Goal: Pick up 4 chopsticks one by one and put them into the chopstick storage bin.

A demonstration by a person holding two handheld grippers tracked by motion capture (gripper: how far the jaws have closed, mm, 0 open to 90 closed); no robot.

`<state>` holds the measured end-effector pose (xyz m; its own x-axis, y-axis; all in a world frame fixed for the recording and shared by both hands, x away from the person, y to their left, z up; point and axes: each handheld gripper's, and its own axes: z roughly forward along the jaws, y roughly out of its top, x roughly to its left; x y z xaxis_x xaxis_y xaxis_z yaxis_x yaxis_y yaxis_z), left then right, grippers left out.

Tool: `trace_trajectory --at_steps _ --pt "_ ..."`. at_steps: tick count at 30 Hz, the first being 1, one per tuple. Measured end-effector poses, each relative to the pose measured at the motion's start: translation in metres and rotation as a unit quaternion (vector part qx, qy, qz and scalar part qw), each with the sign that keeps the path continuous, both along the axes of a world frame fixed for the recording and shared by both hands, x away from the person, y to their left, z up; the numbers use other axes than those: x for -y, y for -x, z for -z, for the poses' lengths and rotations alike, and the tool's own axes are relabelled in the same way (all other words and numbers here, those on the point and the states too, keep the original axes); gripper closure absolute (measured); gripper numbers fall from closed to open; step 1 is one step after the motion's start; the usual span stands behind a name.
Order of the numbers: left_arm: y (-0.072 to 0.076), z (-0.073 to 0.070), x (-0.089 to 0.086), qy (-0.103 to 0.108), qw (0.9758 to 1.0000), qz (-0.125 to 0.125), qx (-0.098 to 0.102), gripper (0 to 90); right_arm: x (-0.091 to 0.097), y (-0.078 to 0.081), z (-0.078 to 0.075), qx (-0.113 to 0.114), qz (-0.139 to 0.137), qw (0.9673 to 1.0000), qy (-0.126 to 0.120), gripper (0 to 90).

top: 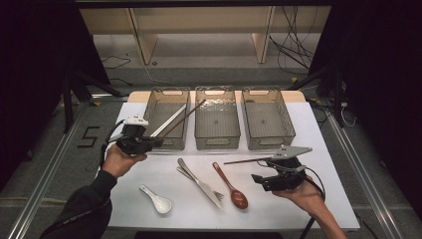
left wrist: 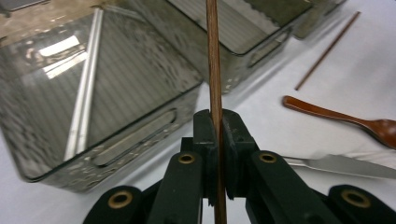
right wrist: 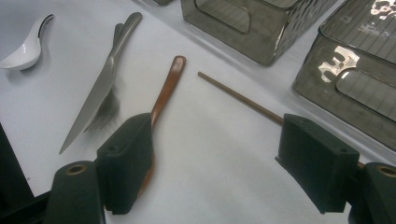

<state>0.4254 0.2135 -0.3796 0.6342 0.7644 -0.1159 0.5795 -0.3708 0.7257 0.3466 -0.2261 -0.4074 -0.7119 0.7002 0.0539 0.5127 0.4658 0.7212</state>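
Observation:
My left gripper (top: 155, 141) (left wrist: 215, 122) is shut on a brown chopstick (top: 185, 117) (left wrist: 214, 60), which slants up and to the right over the left basket (top: 151, 112) (left wrist: 140, 135). Two silver chopsticks (top: 168, 121) (left wrist: 85, 95) lean inside that basket. My right gripper (top: 263, 172) (right wrist: 219, 151) stands open just above the table at the right, with nothing between its fingers. A second brown chopstick (top: 245, 161) (right wrist: 238, 97) (left wrist: 327, 50) lies on the table beside it and runs under the right-hand jaw in the right gripper view.
The middle basket (top: 217, 140) and right basket (top: 270, 141) stand beside the left one. On the white table (top: 318, 149) lie a knife (top: 198, 181) (right wrist: 95, 100) over a fork (top: 216, 194), a brown spoon (top: 232, 187) (right wrist: 166, 91) and a white spoon (top: 156, 199) (right wrist: 23, 46).

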Motion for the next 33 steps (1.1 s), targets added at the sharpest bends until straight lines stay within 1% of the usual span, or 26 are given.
trace_trajectory --at_steps 3,7,10,12,19,23,28,33 --pt "-0.009 0.001 -0.004 0.002 0.9999 -0.014 0.0 85.7 0.0 0.0 0.0 0.001 0.0 1.0 0.001 27.2" --pt "-0.022 0.0 -0.008 -0.003 0.9995 -0.03 -0.003 85.7 0.001 0.0 0.0 0.002 0.0 1.0 0.0 27.2" --pt "-0.032 0.0 -0.009 -0.005 0.9988 -0.048 -0.003 85.7 0.001 0.0 0.0 0.002 -0.001 1.0 0.0 27.0" --pt "-0.04 0.001 -0.009 -0.01 0.9983 -0.057 -0.005 85.7 0.0 0.001 0.0 0.001 -0.003 1.0 0.0 26.6" --pt "-0.063 0.007 -0.009 -0.014 0.9963 -0.082 -0.021 85.7 0.0 0.001 -0.001 0.002 -0.006 1.0 -0.001 26.6" --pt "-0.071 0.009 -0.008 -0.012 0.9953 -0.093 -0.025 85.7 0.0 0.001 -0.001 0.001 -0.005 1.0 -0.001 26.6" --pt "-0.078 0.011 -0.007 -0.018 0.9943 -0.101 -0.028 85.7 0.0 0.001 -0.001 0.001 -0.006 1.0 -0.001 26.6" --pt "-0.084 0.014 -0.007 -0.023 0.9932 -0.107 -0.038 85.6 0.0 0.001 0.0 0.0 -0.007 1.0 -0.001 26.6"
